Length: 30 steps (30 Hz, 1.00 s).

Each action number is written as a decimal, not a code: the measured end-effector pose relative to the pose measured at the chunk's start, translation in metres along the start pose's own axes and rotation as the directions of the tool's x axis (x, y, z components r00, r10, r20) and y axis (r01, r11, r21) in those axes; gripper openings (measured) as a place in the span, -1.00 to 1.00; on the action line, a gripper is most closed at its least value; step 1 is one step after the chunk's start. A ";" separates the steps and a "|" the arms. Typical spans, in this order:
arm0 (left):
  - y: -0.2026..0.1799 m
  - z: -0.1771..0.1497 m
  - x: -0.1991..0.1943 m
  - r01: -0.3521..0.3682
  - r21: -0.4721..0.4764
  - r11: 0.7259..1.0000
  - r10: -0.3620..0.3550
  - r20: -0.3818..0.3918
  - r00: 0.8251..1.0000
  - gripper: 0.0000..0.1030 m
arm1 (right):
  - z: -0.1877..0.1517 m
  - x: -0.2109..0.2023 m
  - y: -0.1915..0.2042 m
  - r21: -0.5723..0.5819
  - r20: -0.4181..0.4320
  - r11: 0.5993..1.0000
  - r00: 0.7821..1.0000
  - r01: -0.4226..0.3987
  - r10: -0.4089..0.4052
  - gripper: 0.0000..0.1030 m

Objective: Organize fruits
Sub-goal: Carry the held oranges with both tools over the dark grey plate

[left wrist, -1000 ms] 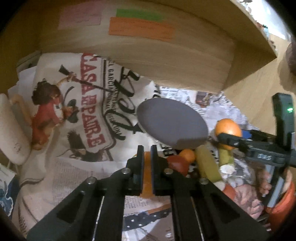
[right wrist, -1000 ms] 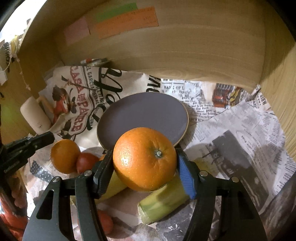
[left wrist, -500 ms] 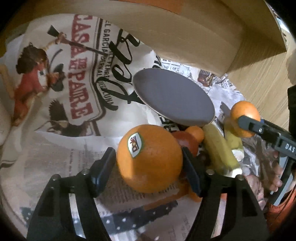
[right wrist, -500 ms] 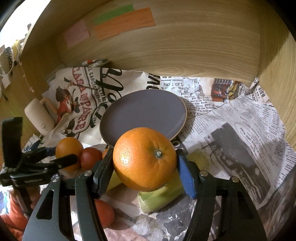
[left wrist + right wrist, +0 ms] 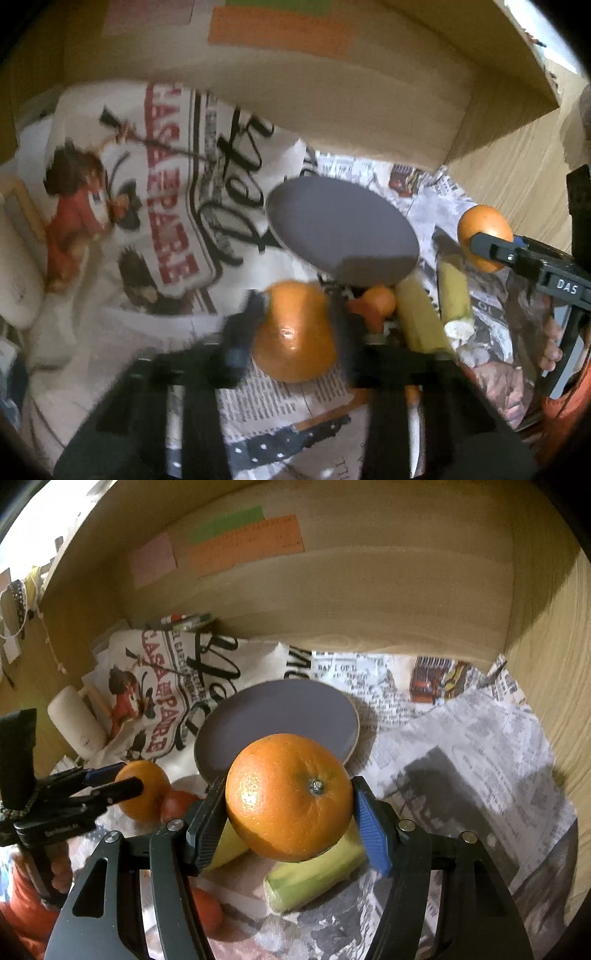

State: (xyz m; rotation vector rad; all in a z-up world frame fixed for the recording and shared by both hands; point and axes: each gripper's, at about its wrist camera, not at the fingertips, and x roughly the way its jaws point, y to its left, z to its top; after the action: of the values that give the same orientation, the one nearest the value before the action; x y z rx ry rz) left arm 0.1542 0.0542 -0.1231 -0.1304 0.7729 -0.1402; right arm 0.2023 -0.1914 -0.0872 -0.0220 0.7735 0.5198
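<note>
My left gripper (image 5: 295, 332) is shut on an orange (image 5: 295, 336) and holds it just in front of the grey plate (image 5: 340, 229); the view is blurred. My right gripper (image 5: 288, 805) is shut on a second orange (image 5: 288, 797), held above the newspaper near the plate (image 5: 280, 716). The left gripper with its orange (image 5: 142, 790) shows at the left of the right wrist view. The right gripper with its orange (image 5: 484, 232) shows at the right of the left wrist view. Two yellow-green bananas (image 5: 424, 317) and a small mandarin (image 5: 378, 301) lie by the plate.
A tomato (image 5: 177, 805) and another red fruit (image 5: 207, 908) lie on the newspaper (image 5: 461, 746). A printed cloth bag (image 5: 159, 206) covers the left side. A white roll (image 5: 77, 723) lies at the far left. A wooden wall with coloured notes (image 5: 243, 542) stands behind.
My left gripper opened around the orange on the newspaper, then shut on it and lifted it a little. My right gripper kept its orange and moved slightly away from the plate.
</note>
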 end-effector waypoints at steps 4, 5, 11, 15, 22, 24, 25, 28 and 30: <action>-0.001 0.004 -0.001 -0.004 0.021 1.000 0.004 -0.013 1.000 -0.94 | 0.007 -0.004 0.003 -0.022 0.025 1.000 1.000 0.012 -0.012 0.19; -0.003 0.003 -0.001 -0.017 0.029 0.999 0.017 -0.009 1.000 -0.89 | 0.008 -0.004 0.003 -0.021 0.027 1.000 1.000 0.008 -0.007 0.19; -0.010 -0.010 0.007 -0.070 0.033 0.997 0.071 -0.013 0.997 0.37 | 0.003 -0.003 0.003 -0.009 0.016 1.000 1.000 -0.006 0.006 0.19; -0.004 -0.014 0.015 -0.133 0.035 0.991 0.133 -0.008 0.991 0.38 | 0.000 -0.002 0.003 -0.015 0.008 1.000 1.000 -0.003 0.003 0.19; 0.012 -0.010 0.040 -0.146 0.027 0.989 0.147 -0.070 0.987 0.38 | 0.000 -0.003 0.000 -0.010 0.009 1.000 1.000 -0.004 0.004 0.19; 0.016 -0.009 0.050 -0.147 0.025 0.989 0.148 -0.097 0.984 0.38 | 0.000 -0.002 0.000 -0.013 0.007 1.000 1.000 -0.002 0.002 0.19; 0.018 -0.009 0.054 -0.148 0.023 0.989 0.150 -0.107 0.983 0.35 | 0.000 -0.002 0.000 -0.013 0.007 1.000 1.000 -0.001 0.001 0.19; 0.024 -0.007 0.060 -0.134 0.006 0.991 0.134 -0.123 0.983 0.34 | 0.000 0.000 -0.002 -0.015 0.001 1.000 1.000 0.007 -0.007 0.19; 0.025 -0.005 0.060 -0.125 0.004 0.992 0.124 -0.128 0.984 0.33 | 0.001 0.003 -0.004 -0.015 -0.005 1.000 1.000 0.010 -0.010 0.19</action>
State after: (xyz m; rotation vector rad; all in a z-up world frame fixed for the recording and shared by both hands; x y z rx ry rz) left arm 0.1945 0.0680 -0.1718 -0.0770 0.9070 -0.0283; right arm 0.2069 -0.1929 -0.0889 -0.0409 0.7747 0.5159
